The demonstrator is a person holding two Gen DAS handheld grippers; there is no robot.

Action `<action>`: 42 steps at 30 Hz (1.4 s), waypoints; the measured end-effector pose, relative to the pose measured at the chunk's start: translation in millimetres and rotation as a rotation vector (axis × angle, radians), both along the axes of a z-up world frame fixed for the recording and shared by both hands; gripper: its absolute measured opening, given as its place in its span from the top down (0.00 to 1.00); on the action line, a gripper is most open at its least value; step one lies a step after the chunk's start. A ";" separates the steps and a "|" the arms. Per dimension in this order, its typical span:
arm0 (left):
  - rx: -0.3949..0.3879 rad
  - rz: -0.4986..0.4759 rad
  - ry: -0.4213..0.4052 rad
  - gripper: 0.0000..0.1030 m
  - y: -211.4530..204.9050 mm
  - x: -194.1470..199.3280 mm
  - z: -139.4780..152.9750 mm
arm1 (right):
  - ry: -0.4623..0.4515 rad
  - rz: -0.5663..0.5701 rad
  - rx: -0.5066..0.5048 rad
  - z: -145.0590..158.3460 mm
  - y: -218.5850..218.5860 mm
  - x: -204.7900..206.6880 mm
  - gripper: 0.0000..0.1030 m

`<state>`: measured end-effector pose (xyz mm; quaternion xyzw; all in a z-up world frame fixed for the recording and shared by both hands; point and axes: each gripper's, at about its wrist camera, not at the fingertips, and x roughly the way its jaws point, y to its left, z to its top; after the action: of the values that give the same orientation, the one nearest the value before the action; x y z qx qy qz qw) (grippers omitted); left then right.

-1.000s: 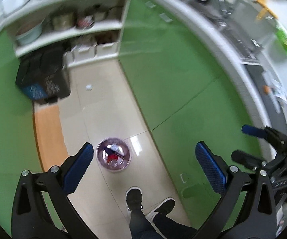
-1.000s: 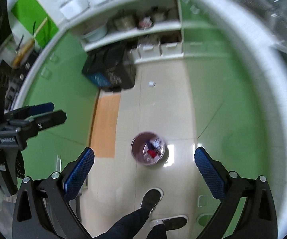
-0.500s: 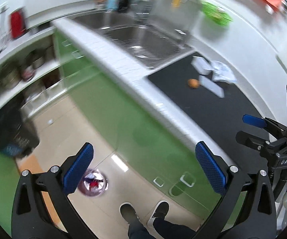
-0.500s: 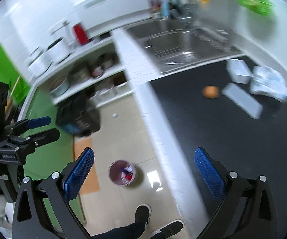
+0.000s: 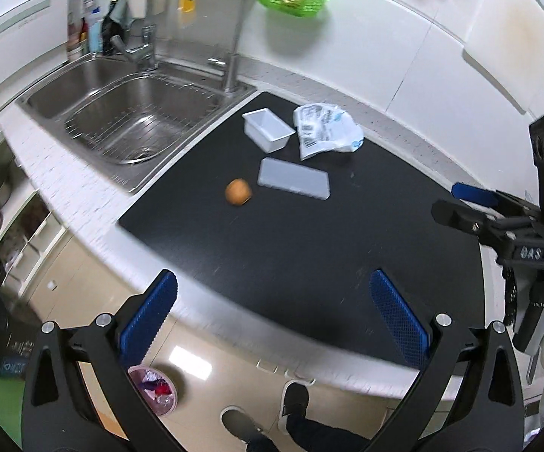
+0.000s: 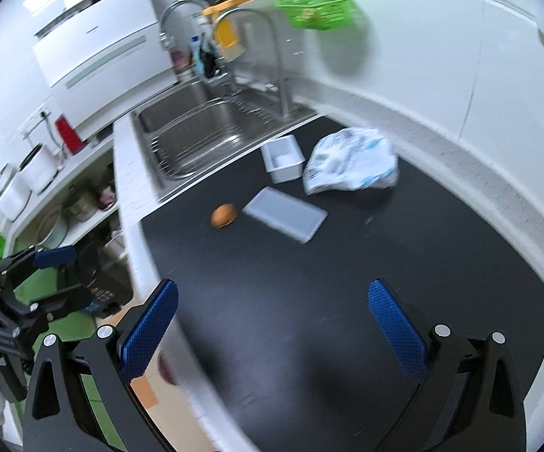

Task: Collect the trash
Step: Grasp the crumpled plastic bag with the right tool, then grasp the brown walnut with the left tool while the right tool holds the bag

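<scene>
Both tools, left tool (image 5: pixel 272 316) and right tool (image 6: pixel 272 320), hang wide open and empty over the black tabletop (image 5: pixel 309 233). The crumpled white printed wrapper (image 5: pixel 326 130) lies near the back wall, beside a small white plastic tub (image 5: pixel 268 130). Step in hand: approach; next, likely reach forward and close on the wrapper.

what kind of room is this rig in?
Looks like a home kitchen: a stainless steel sink with a tall faucet set into the counter, and open shelves of pots below. A black mat on the counter holds the scattered trash.
</scene>
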<state>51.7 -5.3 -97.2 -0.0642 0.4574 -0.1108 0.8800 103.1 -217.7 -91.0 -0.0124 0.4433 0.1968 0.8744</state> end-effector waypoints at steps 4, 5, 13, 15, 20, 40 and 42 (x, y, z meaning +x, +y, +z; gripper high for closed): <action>0.006 0.001 0.005 0.03 -16.3 29.2 -1.3 | -0.005 -0.008 -0.019 1.5 -18.0 36.1 0.06; 0.008 0.002 0.006 0.03 -18.5 34.8 -1.8 | -0.005 -0.010 -0.024 1.0 -20.8 45.4 0.06; 0.025 0.022 0.031 0.03 -34.8 81.2 -15.5 | 0.043 -0.021 -0.065 -20.3 -33.6 126.4 0.06; 0.028 0.027 0.040 0.03 -37.2 88.6 -20.6 | 0.061 -0.021 -0.077 -29.3 -34.7 146.6 0.06; 0.035 0.043 0.063 0.03 -40.2 102.3 -31.6 | 0.123 -0.035 -0.103 -58.3 -34.2 189.0 0.06; 0.048 0.086 0.094 0.03 -26.7 123.9 -48.2 | 0.140 -0.035 -0.062 -71.0 -46.2 208.1 1.00; 0.053 0.085 0.097 0.03 -24.5 128.3 -50.1 | 0.128 -0.035 -0.043 -61.8 -50.3 202.3 1.00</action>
<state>180.0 -29.8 -147.3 -0.0653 0.4993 -0.0581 0.8620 305.4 -268.0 -152.8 -0.0111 0.5025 0.1723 0.8472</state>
